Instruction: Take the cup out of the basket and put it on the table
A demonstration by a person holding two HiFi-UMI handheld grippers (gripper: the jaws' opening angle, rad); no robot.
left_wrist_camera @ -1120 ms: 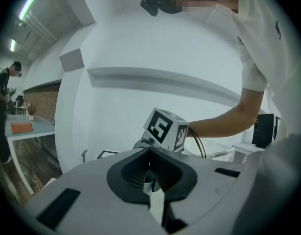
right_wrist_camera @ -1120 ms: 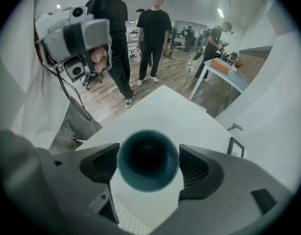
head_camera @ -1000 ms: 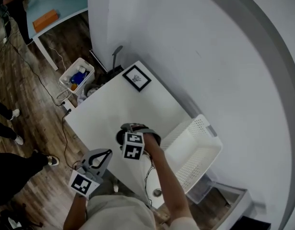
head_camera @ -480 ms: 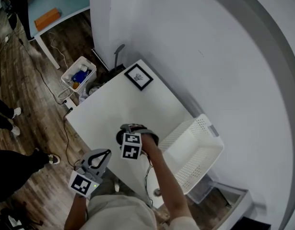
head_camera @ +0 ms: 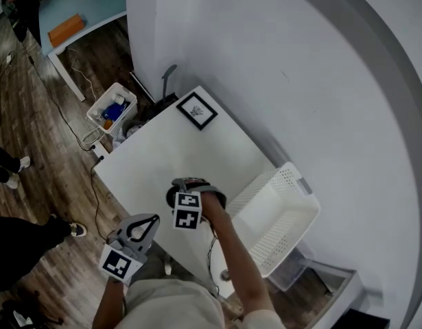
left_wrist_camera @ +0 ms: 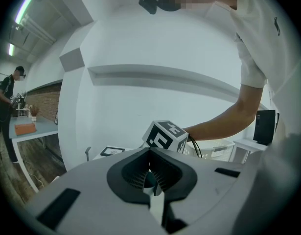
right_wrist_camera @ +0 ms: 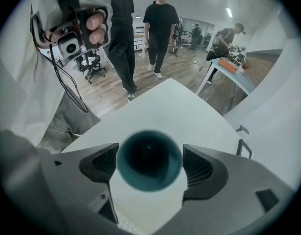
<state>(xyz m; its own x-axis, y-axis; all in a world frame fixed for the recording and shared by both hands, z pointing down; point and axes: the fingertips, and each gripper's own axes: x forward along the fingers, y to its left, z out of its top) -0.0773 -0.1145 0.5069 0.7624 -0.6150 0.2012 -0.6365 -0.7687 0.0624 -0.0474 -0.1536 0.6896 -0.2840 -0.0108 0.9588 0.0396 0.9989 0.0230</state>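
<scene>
- Cup (right_wrist_camera: 149, 160): teal, mouth facing the right tool's camera, sitting between the two jaws, whose ribbed pads press in on opposite sides of its wall. It is out of the basket (head_camera: 293, 184) and over the near part of the white table (head_camera: 169, 149).
- Right tool (head_camera: 197, 192): closed on the cup, reached out ahead of the person, with the empty basket well off to its right at the table's edge. Holding by the sides keeps the cup upright for setting down.
- Contact: I cannot tell whether the cup's base already touches the table, since the tool hides it from above. White surface shows right behind the cup, so it looks very low.
- Left tool (head_camera: 138, 226): jaws drawn together with nothing between them, held back near the person's body off the table's edge. My guess is that it is parked there because one tool is enough for a light cup.
- Judgement: the task looks nearly finished. What remains is to part the jaws and lift away without tipping the cup.
- Framed picture (head_camera: 195, 110): lies at the far corner, well clear of the landing spot.
</scene>
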